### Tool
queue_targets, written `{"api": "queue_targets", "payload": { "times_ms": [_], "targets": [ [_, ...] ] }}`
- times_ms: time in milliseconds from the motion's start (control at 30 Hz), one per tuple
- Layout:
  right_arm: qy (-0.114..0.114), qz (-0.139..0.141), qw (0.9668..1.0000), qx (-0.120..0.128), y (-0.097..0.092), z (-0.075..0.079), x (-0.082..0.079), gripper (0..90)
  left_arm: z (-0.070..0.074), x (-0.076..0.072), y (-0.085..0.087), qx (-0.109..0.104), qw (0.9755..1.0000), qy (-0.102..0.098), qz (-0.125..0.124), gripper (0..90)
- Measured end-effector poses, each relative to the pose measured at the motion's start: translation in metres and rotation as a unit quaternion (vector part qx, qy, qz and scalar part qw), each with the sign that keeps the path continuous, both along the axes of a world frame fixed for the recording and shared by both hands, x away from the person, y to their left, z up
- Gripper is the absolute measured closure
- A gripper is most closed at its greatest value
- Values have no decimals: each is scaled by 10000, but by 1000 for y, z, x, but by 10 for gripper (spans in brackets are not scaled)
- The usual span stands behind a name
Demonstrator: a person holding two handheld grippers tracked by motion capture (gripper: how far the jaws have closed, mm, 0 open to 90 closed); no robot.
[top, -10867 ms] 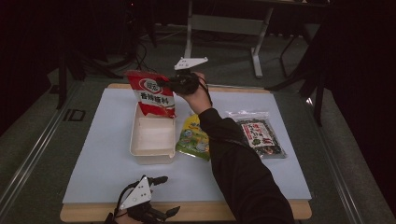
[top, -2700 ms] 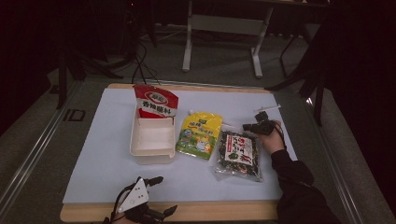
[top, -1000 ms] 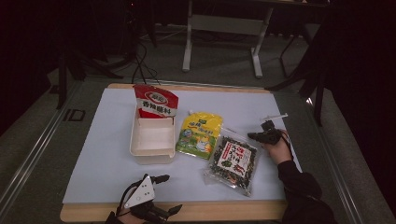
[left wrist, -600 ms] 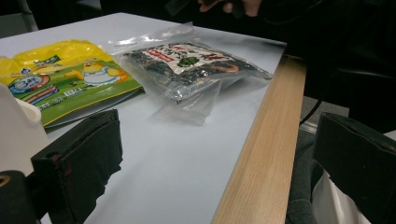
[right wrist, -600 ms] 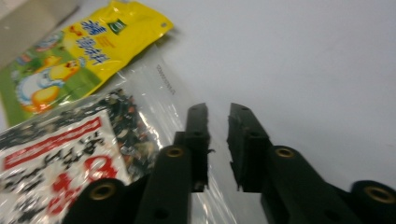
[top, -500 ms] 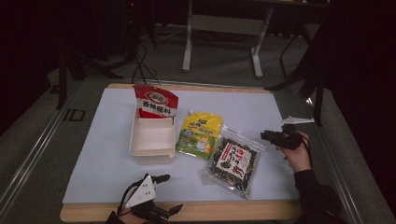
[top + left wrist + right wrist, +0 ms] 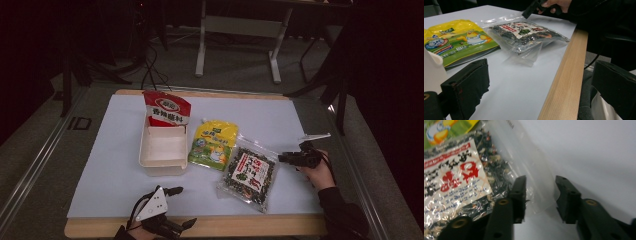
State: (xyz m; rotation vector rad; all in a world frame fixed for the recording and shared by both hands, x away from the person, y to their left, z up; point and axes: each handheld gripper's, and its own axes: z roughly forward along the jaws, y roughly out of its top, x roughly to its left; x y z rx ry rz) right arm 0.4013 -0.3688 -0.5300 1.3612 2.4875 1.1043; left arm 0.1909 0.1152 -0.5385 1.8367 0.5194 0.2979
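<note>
A clear bag of dark dried food with a red-and-white label [image 7: 248, 172] [image 7: 524, 31] [image 7: 456, 185] lies flat on the white mat. My right gripper [image 7: 286, 158] [image 7: 540, 180] sits low at the bag's right edge. Its jaws have just been opening and stand apart over the bag's clear border without pressing it. A yellow-green pouch [image 7: 215, 145] [image 7: 454, 42] lies left of the bag. A red pouch [image 7: 167, 107] stands in the far end of a white tray [image 7: 162, 170]. My left gripper [image 7: 182, 206] [image 7: 539, 85] rests open at the table's near edge, holding nothing.
The wooden table edge [image 7: 250, 225] [image 7: 564, 82] runs along the front. A white mat [image 7: 110, 165] covers the top, with bare room at left and far right. A metal table frame [image 7: 237, 25] stands behind on the floor.
The right gripper let go of the clear bag, parted its jaws and drew back to the right, off the bag's corner. The bag stays where it was laid. The left gripper has not moved.
</note>
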Motion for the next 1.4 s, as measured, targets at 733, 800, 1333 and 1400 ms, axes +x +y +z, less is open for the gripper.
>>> {"api": "queue_targets", "payload": {
  "times_ms": [733,800,1333,1400],
  "targets": [
    [-1265,175,9916,-226,11,85,-23,898,11,3,-2,-149,9997,-110,173,30],
    [-1440,283,9890,-177,17,96,-29,897,14,4,-1,-178,9997,-18,191,30],
    [-2163,1240,9684,-61,62,155,-64,898,35,20,-8,-85,9995,250,164,35],
    [-2261,1375,9643,-37,68,163,-72,898,37,23,-9,-102,9996,241,116,36]
  ]
}}
